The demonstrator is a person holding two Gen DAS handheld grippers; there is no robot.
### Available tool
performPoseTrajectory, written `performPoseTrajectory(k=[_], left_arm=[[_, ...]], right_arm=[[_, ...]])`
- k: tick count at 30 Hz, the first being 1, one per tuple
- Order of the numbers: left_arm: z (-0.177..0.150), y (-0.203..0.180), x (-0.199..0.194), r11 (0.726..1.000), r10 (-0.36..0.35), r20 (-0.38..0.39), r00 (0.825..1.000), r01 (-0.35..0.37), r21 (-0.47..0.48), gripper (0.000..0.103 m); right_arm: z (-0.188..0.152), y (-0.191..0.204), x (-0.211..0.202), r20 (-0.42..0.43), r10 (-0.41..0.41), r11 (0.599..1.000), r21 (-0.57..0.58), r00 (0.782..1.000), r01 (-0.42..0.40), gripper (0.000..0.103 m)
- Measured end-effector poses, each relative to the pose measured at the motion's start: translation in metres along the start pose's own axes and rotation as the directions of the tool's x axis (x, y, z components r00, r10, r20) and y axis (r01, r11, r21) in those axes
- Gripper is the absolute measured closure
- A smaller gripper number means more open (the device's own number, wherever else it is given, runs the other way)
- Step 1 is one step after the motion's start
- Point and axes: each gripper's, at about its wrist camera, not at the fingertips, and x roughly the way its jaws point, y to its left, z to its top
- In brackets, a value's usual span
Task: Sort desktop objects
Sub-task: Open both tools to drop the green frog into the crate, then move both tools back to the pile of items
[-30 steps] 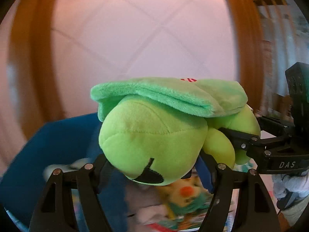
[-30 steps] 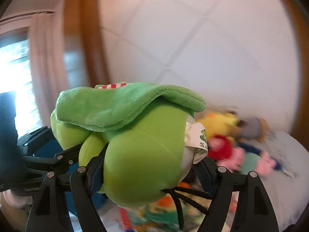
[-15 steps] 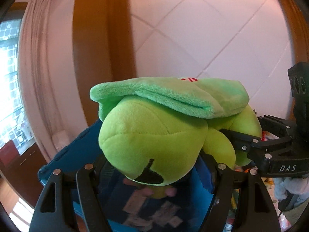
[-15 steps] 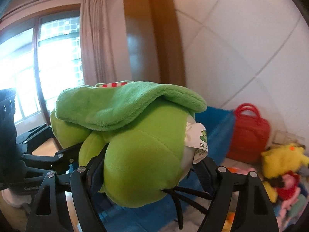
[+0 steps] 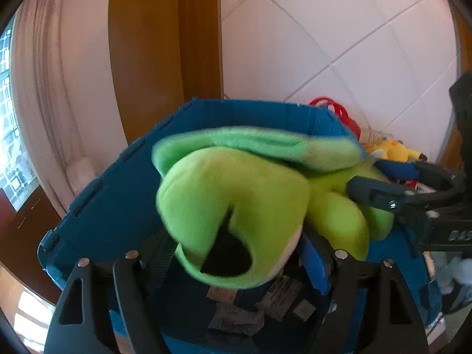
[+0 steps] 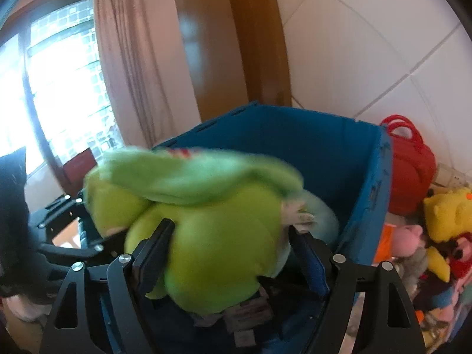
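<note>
A green plush toy (image 5: 236, 194) hangs blurred over the open blue bin (image 5: 118, 194), carried between both grippers. My left gripper (image 5: 236, 265) is opening its jaws; the plush head is still between them, with a gap showing at the left pad. My right gripper (image 6: 233, 259) is shut on the plush body (image 6: 218, 247), its left pad pressed into the fabric. In the left wrist view the right gripper's finger (image 5: 383, 197) reaches in from the right. Paper packets (image 5: 236, 315) lie on the bin floor.
Beside the bin (image 6: 324, 147) on the right stand a red bag (image 6: 410, 165) and a pile of soft toys, among them a yellow plush (image 6: 445, 212) and a pink one (image 6: 407, 236). Behind are a wooden frame (image 6: 236, 44), a curtain (image 6: 132, 73) and a white tiled wall.
Both grippers swung left with the plush, away from the toy pile and to a spot over the blue bin. The plush now looks blurred and has come loose at the left gripper's left pad.
</note>
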Motion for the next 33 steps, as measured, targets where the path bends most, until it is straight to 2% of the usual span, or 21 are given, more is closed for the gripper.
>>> performPoseTrajectory(k=[2, 5, 6, 9, 15, 20, 27, 33], left_arm=[[-0.002, -0.002, 0.003, 1.0, -0.004, -0.006, 1.0, 0.004, 0.005, 0.024], [-0.005, -0.004, 0.003, 1.0, -0.001, -0.006, 1.0, 0.001, 0.01, 0.013], [-0.006, -0.004, 0.003, 1.0, -0.001, -0.005, 1.0, 0.001, 0.012, 0.012], [-0.01, 0.0, 0.002, 1.0, -0.008, -0.006, 1.0, 0.008, 0.009, 0.012], [-0.02, 0.005, -0.003, 1.0, -0.021, -0.003, 1.0, 0.021, -0.012, 0.012], [-0.024, 0.0, -0.014, 0.999, -0.049, 0.019, 0.999, 0.049, -0.008, 0.012], [-0.025, -0.034, -0.036, 0.995, -0.095, 0.055, 0.994, 0.095, 0.013, 0.012], [-0.027, -0.096, -0.072, 0.986, -0.161, 0.109, 0.981, 0.154, 0.064, 0.012]], right_arm=[[0.0, 0.003, 0.0, -0.006, -0.03, 0.999, -0.012, 1.0, 0.03, 0.019], [-0.003, 0.004, -0.007, -0.007, -0.076, 0.997, -0.017, 0.997, 0.076, 0.015], [-0.002, 0.002, -0.008, -0.011, -0.088, 0.996, -0.011, 0.996, 0.088, 0.013], [-0.002, -0.005, -0.007, -0.016, -0.111, 0.994, 0.002, 0.994, 0.111, 0.011], [-0.012, 0.033, -0.021, 0.002, -0.131, 0.991, 0.008, 0.991, 0.131, 0.0], [-0.022, 0.037, -0.037, 0.027, -0.161, 0.987, 0.017, 0.987, 0.16, 0.0], [-0.045, 0.024, -0.086, 0.096, -0.21, 0.977, 0.063, 0.973, 0.204, 0.0], [-0.08, -0.013, -0.148, 0.125, -0.279, 0.955, 0.138, 0.952, 0.262, 0.0]])
